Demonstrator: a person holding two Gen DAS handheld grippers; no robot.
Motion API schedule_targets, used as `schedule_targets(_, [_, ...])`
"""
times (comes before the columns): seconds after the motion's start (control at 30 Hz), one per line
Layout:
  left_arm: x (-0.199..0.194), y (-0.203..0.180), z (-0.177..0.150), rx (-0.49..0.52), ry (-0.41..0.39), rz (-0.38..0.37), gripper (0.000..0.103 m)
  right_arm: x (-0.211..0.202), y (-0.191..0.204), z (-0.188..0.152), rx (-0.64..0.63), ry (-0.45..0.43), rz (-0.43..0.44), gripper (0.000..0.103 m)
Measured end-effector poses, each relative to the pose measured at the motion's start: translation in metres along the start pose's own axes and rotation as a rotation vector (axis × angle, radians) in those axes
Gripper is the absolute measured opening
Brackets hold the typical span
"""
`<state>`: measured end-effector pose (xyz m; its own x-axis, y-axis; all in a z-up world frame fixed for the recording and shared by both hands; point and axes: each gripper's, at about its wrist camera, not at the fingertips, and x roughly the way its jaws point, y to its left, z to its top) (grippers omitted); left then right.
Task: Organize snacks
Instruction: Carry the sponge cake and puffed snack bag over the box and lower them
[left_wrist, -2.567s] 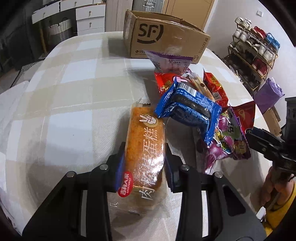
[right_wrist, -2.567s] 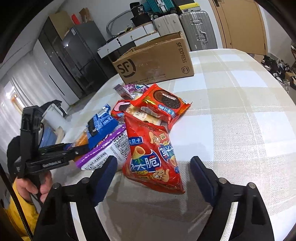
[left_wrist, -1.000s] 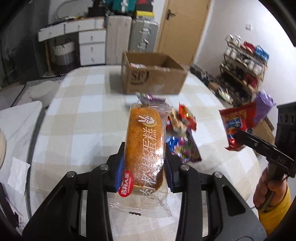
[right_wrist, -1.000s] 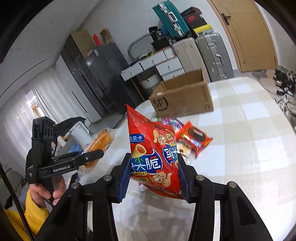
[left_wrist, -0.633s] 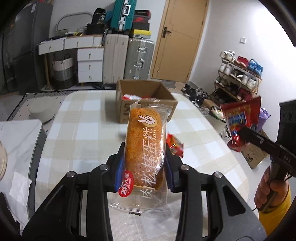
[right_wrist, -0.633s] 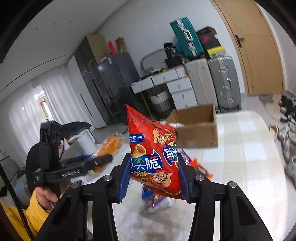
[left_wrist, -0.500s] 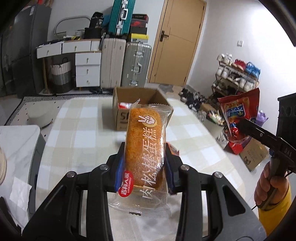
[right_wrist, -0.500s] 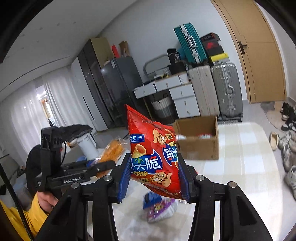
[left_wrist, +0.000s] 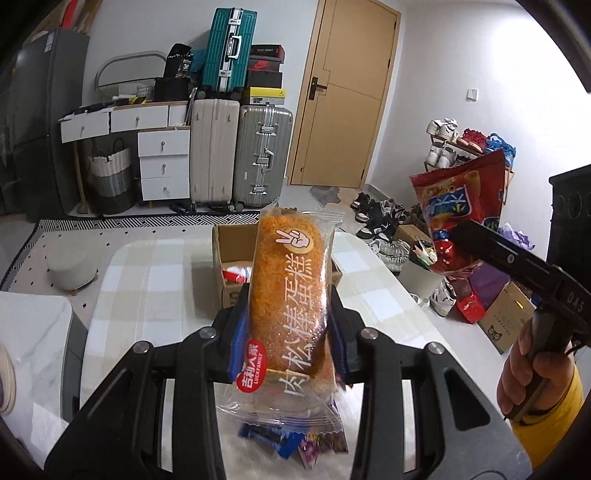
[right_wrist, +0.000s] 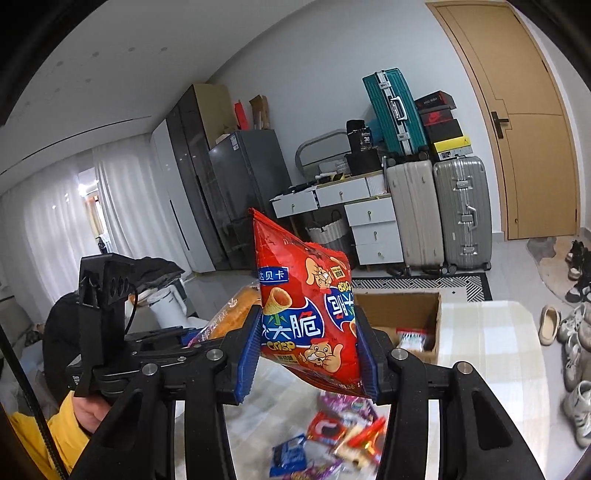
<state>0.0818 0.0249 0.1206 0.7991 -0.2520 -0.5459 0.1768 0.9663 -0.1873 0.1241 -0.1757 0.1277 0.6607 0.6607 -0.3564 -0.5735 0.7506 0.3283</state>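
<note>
The left gripper has its jaws clenched on the sides of a pork-floss cake in clear wrap, held lengthwise and raised above the table, while the right gripper has its jaws clenched on a red crisp bag, held upright and likewise clear of the table. Beyond both grippers an open cardboard box sits on the checked cloth with a red-and-white packet visible inside. The remaining loose snacks lie blurred on the table beneath the grippers, nearer than the box.
</note>
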Motion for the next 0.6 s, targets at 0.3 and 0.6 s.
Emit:
schedule_targets(0.3, [0.075,0.007,0.045,-0.018,0.079,-0.011,0.033,0.054,-0.04,0.024,0.037,0.025,-0.008,0.046])
schedule_targets(0.6, [0.17,0.022,0.08,-0.016,0.158,0.023,0.033,0.116,-0.099,0.033,0.101,0.085,-0.055,0.047])
